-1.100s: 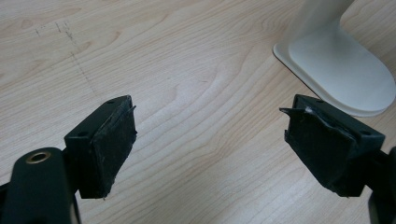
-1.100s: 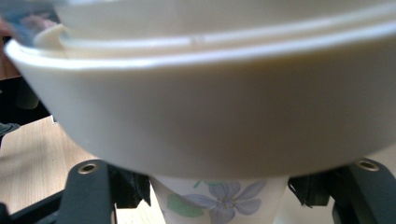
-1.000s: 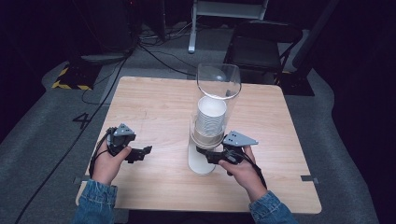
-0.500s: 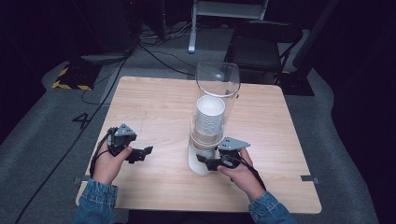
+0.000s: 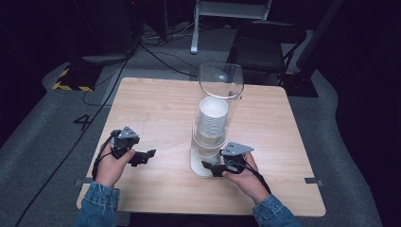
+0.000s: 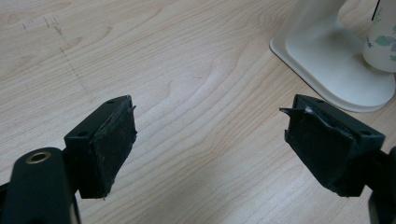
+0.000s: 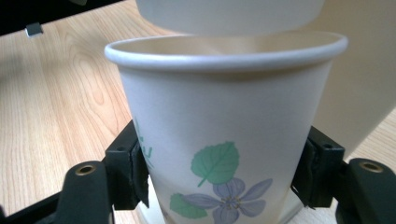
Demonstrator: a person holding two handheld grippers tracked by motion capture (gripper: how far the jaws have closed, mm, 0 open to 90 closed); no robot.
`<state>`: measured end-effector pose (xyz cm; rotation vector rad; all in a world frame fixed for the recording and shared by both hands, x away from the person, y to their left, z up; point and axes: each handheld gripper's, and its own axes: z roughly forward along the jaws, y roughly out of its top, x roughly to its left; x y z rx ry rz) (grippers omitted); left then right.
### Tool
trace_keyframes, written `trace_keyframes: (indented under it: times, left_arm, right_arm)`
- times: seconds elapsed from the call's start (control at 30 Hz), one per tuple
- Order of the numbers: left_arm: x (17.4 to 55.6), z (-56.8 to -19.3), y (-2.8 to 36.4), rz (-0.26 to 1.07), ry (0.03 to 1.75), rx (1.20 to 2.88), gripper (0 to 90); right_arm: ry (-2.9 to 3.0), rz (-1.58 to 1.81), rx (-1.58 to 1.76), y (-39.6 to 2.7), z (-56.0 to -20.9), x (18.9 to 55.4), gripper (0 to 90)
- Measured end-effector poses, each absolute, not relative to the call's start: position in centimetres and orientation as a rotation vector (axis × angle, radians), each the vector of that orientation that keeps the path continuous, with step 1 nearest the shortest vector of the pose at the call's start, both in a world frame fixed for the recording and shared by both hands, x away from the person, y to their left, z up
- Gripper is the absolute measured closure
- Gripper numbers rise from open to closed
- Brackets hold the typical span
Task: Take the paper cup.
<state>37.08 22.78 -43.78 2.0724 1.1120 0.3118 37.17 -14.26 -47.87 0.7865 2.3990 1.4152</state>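
A cup dispenser stands mid-table: a clear tube (image 5: 220, 90) holding a stack of white paper cups (image 5: 213, 118) on a white base (image 5: 201, 163). My right gripper (image 5: 213, 169) is at the foot of the dispenser, shut on a paper cup (image 7: 224, 130) printed with green leaves and a blue flower. The pads (image 7: 133, 172) press on both sides of the cup, whose rim sits just under the stack's white bottom (image 7: 229, 14). My left gripper (image 5: 147, 155) hovers open over bare wood to the left of the base (image 6: 327, 60), with nothing between its pads (image 6: 109, 144).
The wooden table (image 5: 156, 109) has free room on its left and far side. Beyond it a dark chair (image 5: 265, 38) and cables (image 5: 156, 52) lie on the grey floor. The held cup's side (image 6: 382, 42) shows past the base in the left gripper view.
My right gripper has shifted a little left and toward the table's front edge at the dispenser's foot, with the cup in it. The left gripper has stayed put.
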Motion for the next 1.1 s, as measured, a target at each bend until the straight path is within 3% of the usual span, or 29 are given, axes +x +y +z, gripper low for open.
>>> trace_keyframes:
  times: [1.1]
  left_arm:
    - [38.0,-44.1,21.7,0.291,1.090,2.096,16.2]
  right_arm:
    - [2.299,1.324,0.874,-19.4,-46.1,37.5,32.5]
